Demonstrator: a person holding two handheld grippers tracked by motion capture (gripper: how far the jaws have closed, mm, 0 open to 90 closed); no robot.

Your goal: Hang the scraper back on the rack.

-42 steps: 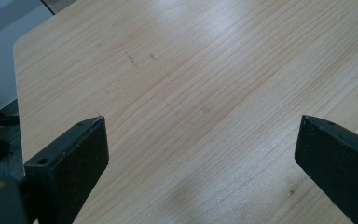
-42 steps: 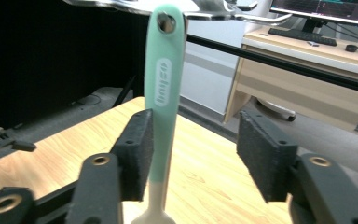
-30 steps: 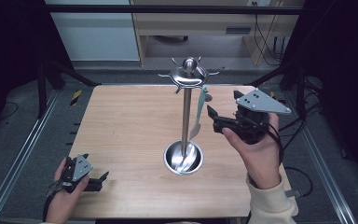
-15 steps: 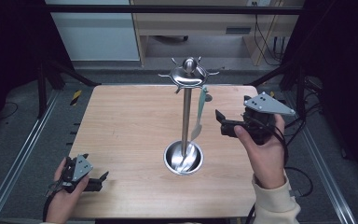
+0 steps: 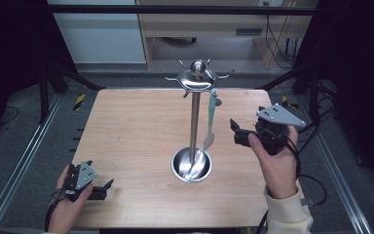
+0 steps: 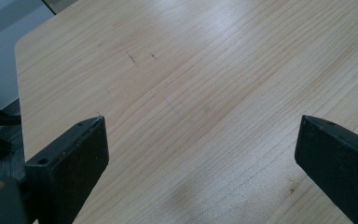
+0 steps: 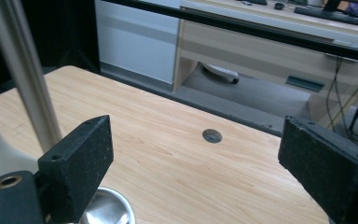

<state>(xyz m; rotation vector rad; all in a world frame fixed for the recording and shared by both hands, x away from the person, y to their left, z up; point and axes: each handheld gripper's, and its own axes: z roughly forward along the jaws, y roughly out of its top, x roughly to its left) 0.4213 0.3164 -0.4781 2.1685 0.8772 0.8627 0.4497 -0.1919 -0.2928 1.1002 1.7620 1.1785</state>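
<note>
Left gripper (image 5: 97,190) rests at the table's (image 5: 126,126) near left corner, jaws wide, empty. Centre: steel stand (image 5: 193,122), pale spatula (image 5: 209,124) hanging from a hook. Right gripper (image 5: 237,135) has drawn back rightward from the spatula, jaws wide, empty. Judgement: spatula hung, release done.

The pale utensil (image 7: 0,154) is cut off at the left edge.
</note>
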